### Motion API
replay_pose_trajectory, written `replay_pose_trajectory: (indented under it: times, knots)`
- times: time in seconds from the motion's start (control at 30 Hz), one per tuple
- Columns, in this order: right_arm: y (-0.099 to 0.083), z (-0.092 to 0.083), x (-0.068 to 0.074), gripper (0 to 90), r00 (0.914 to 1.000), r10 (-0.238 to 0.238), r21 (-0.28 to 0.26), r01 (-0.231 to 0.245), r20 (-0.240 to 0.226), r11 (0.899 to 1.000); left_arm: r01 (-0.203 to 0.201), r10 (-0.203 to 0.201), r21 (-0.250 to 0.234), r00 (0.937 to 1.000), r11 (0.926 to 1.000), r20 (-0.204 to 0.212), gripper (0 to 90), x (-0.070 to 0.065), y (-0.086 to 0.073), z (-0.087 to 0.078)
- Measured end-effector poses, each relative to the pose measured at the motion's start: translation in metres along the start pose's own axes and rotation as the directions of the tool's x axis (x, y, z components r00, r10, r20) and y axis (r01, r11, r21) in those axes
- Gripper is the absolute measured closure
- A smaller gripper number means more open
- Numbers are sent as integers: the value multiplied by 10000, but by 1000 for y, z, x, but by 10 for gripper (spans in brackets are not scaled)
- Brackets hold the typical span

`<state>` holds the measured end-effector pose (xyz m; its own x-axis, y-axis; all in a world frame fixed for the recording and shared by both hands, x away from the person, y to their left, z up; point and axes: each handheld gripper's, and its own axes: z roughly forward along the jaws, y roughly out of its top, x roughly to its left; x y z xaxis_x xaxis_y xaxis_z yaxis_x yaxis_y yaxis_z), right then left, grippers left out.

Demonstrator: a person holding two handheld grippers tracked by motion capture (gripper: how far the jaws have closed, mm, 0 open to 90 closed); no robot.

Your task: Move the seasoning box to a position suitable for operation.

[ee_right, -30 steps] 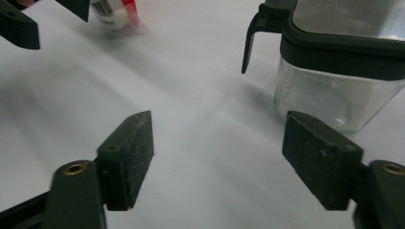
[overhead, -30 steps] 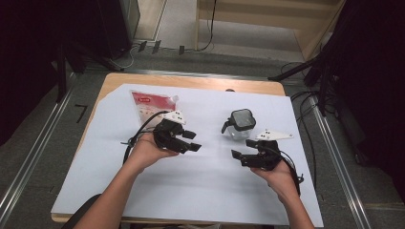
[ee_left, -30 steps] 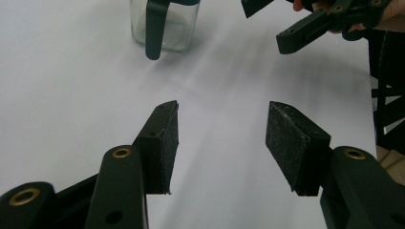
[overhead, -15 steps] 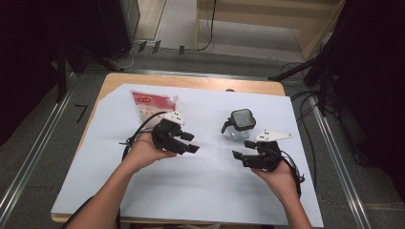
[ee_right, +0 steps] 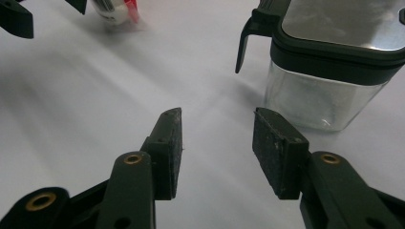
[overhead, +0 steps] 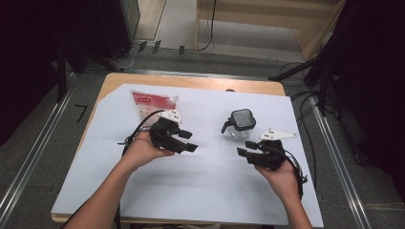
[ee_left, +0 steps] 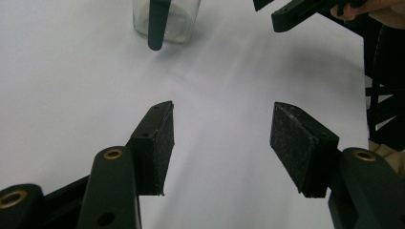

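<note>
From above, a person's two forearms reach in over a white sheet (overhead: pixel 200 191) that covers a wooden table (overhead: pixel 191 82). The left hand (overhead: pixel 141 150) holds the left gripper (overhead: pixel 187 141) level, jaws aimed across the sheet toward the right; its jaws stand apart with nothing between them and have just been opening a little. The right hand (overhead: pixel 282 175) holds the right gripper (overhead: pixel 244 148) low over the sheet, jaws aimed toward the left and slightly away from the person; they have just been closing, yet a gap remains and nothing sits in it. A square glass jar (overhead: pixel 240 125) with a dark clip lid stands upright on the sheet just beyond the right gripper, apart from it. A red-and-white pouch (overhead: pixel 149 104) lies flat behind the left gripper, near the sheet's far left edge; its print is too small to read.

In the left gripper view, the two pads (ee_left: pixel 165 143) are spread wide over bare sheet. The jar (ee_left: pixel 165 21) stands ahead at the upper left, its clip hanging down the front. The right gripper's tips enter at the upper right.

In the right gripper view, the pads (ee_right: pixel 170 152) stand closer together, still parted, over bare sheet. The jar (ee_right: pixel 325 98) stands near, ahead and to the right, empty as far as can be seen, with a shiny lid. The pouch (ee_right: pixel 117 9) is blurred at the top left, with no legible writing.
</note>
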<state>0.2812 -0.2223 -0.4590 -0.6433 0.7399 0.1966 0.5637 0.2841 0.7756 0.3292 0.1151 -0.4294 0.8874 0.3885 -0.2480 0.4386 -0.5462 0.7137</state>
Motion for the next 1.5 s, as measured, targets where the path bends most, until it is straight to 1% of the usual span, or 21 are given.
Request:
replay_pose_trajectory:
  times: [0.07,0.13,0.17,0.2,0.27,0.3,0.43,0.5,0.6,0.73,0.9,1.03,1.07,1.1,1.2,1.23,1.27,1.33,1.5]
  knots:
    - [-1,1,-1,543,9999,141,-16,-141,-43,9999,91,-91,2,9998,10000,151,424,1,0,2]
    - [-2,1,-3,539,9998,183,-42,-183,-65,9998,57,-59,79,9998,10000,167,423,0,0,3]
    - [-3,1,-3,535,9999,159,-33,-160,-15,9999,11,-12,130,9999,9999,111,422,0,0,3]
    - [-3,2,-4,536,9998,175,-119,-175,30,9998,-8,7,99,9999,10000,114,421,0,0,3]
    - [-3,1,-5,535,9994,353,-131,-354,-29,9993,24,-25,55,9999,10000,140,418,1,0,2]
    - [-2,1,-5,529,9994,342,-134,-342,-45,9993,56,-57,22,9999,10000,159,418,2,0,1]
    - [-1,1,-7,483,9995,246,-201,-242,213,9995,50,-50,92,10000,9999,54,417,3,-1,1]
    - [-1,1,-8,476,9990,344,-211,-338,275,9992,-22,24,158,9999,9999,-104,415,3,-1,1]
    - [-2,2,-12,473,9984,445,-175,-439,350,9989,31,-29,215,10000,9998,-82,414,4,-1,1]
    - [-2,2,-16,448,9971,458,-217,-445,606,9988,17,-16,128,10000,9999,-37,414,5,-1,1]
    - [-2,2,-21,443,9945,820,-300,-802,648,9963,44,-44,77,10000,10000,20,414,6,-1,-1]
    - [-2,1,-22,439,9951,719,-289,-701,676,9971,73,-73,-10,10000,10000,-29,409,7,-2,-2]
    - [-2,1,-22,432,9952,688,-281,-669,701,9974,105,-105,34,9999,9999,-73,407,7,-2,-3]
    - [-2,1,-23,427,9949,703,-286,-684,717,9972,151,-151,2,9999,9999,6,404,8,-2,-3]
    - [-2,1,-23,412,9942,800,-275,-782,712,9966,163,-163,-21,9998,9999,-102,396,8,-2,-4]
    - [-2,2,-24,409,9941,810,-232,-795,722,9966,269,-271,-122,9995,9996,-134,382,8,-2,-4]
    - [-2,2,-25,403,9944,754,-221,-740,734,9970,291,-292,-177,9996,9994,-62,379,8,-2,-4]
    - [-3,3,-25,385,9937,761,-202,-747,817,9970,244,-246,-190,9997,9995,-88,376,8,-2,-4]
    - [-2,5,-27,323,9911,977,-155,-967,900,9952,116,-115,33,9999,9999,-127,376,7,-2,-3]
